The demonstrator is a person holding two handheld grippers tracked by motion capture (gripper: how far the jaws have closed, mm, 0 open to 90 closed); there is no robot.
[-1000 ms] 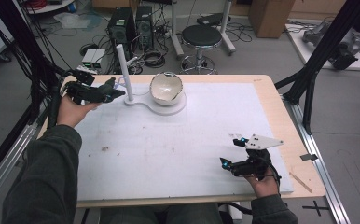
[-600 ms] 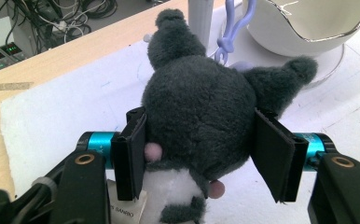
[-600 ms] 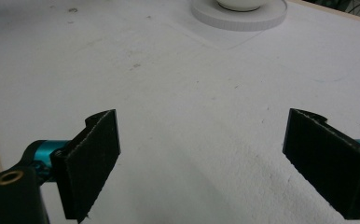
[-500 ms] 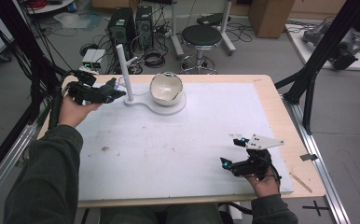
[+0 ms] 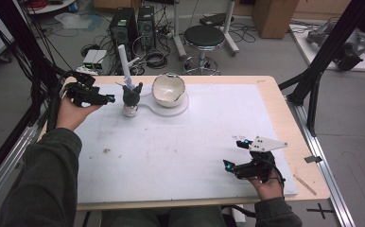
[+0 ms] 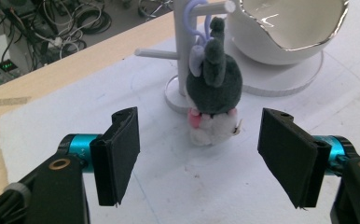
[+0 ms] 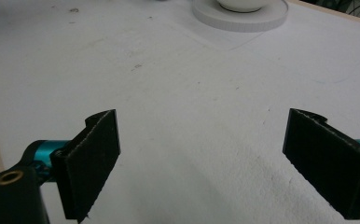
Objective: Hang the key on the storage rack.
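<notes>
Two grippers open. Left gripper (image 5: 106, 99) jaws just opening, plush toy (image 5: 132, 96) now hanging free on stand (image 5: 125, 64), upper left. Left gripper view shows purple loop (image 6: 197, 23). Right gripper (image 5: 235, 156) empty, lower right.

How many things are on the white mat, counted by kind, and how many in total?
Plush toys: 1, a dark grey and white one hanging by its lilac loop on the stand.
Peg stands: 1, white.
Bowls: 1, white, egg-shell shaped, on a round white base.
Grippers: 2, left and right, both open.
Total: 5.
</notes>
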